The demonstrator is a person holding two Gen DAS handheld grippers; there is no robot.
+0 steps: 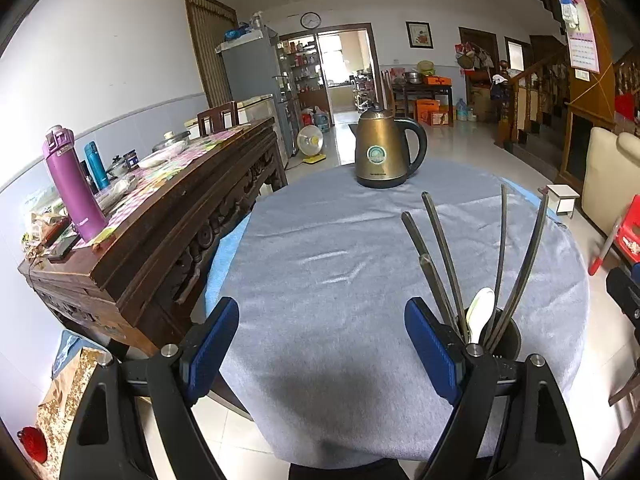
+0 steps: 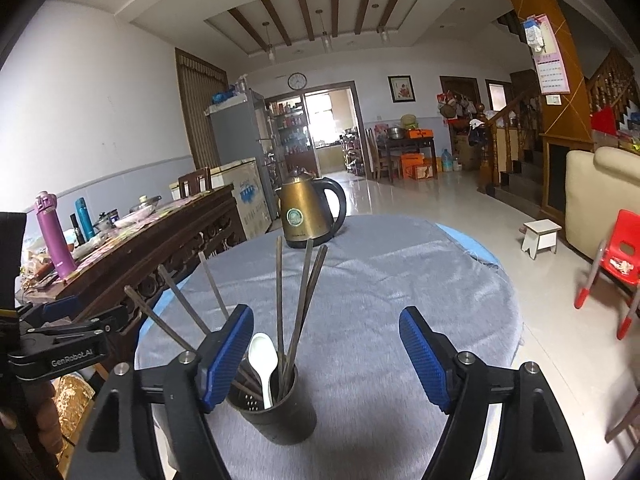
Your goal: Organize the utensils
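Upright in the dark cup, chopsticks fan upward; both hand-held grippers gape empty.

The only lettering that can be read is "GenRobot.AI", printed in pale letters on the black body of the left gripper, seen in the right wrist view. The round label on the kettle is too small to read.
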